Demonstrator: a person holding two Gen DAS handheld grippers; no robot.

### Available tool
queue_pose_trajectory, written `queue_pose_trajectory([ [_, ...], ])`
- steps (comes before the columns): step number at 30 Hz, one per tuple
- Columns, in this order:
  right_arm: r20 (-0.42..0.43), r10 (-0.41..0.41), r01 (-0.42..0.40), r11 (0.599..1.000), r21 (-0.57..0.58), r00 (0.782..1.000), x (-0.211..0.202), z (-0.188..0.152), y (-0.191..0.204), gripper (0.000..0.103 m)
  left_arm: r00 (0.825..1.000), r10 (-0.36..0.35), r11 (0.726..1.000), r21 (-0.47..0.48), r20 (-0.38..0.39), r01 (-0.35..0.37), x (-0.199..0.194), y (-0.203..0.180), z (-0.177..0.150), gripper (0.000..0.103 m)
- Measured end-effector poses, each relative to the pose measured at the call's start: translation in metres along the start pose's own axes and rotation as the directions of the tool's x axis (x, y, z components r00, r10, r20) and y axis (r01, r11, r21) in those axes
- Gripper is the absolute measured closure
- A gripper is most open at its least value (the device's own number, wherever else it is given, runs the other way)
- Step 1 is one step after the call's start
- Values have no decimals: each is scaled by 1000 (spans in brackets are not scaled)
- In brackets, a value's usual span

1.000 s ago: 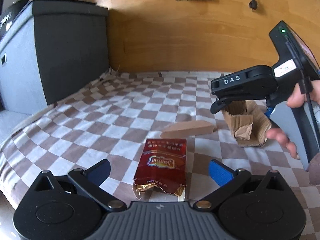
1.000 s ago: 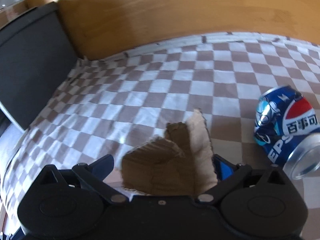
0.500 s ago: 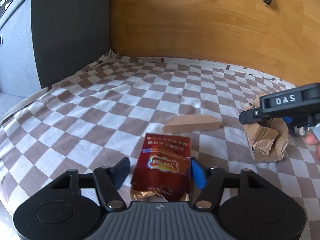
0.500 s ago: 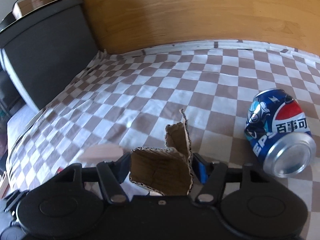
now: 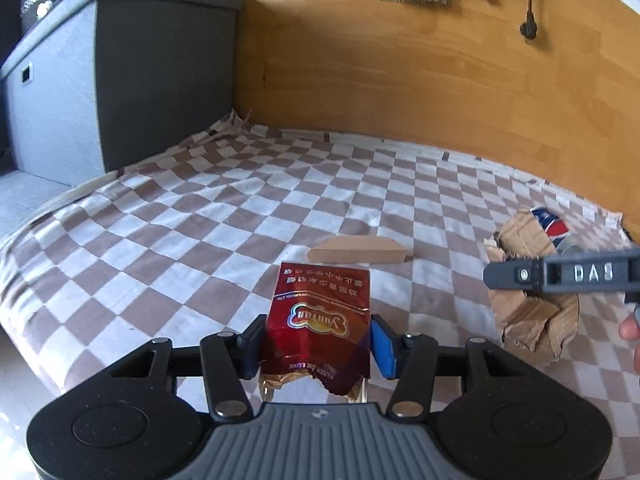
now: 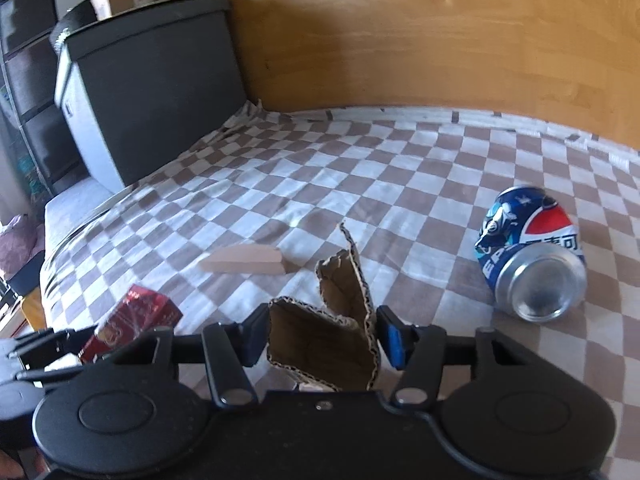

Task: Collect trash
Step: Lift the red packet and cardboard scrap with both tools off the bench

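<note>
Both tongs have gone from spread to clamped within the last second. The left tongs (image 5: 318,344) now pinch the red cigarette pack (image 5: 320,320) by its sides, where a moment ago their fingers stood wide around it on the checkered cloth (image 5: 224,216). The right tongs (image 6: 322,340) have closed on the torn cardboard scrap (image 6: 324,340). Two pieces of trash look secured and ready to carry off; the crushed Pepsi can (image 6: 528,264) and a wooden wedge (image 6: 244,260) lie uncollected on the cloth.
</note>
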State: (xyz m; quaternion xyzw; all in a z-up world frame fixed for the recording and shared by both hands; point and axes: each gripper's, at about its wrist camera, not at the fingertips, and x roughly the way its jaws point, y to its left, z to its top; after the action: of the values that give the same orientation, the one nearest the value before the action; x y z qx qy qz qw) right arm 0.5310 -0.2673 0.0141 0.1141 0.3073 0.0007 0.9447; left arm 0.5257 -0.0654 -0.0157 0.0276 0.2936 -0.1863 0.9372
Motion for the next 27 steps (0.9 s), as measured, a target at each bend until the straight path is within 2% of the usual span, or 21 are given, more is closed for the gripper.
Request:
queue_pose_trajectory([
  [8,44,24,-20,996,-86,999,-55,-18,14,46,999,23,998,-66,42,-20,-57,-8,-5,50],
  [13,44,31,-27,995,-98,999,-93,-33,15,46,999,36,995,-99,36,-32,-93,-16,-19,50],
  [27,34,28,-23,992,-122,999,-166,-82,15,46,999,47,995,-89,25,-44,-165,-41,-58,50],
])
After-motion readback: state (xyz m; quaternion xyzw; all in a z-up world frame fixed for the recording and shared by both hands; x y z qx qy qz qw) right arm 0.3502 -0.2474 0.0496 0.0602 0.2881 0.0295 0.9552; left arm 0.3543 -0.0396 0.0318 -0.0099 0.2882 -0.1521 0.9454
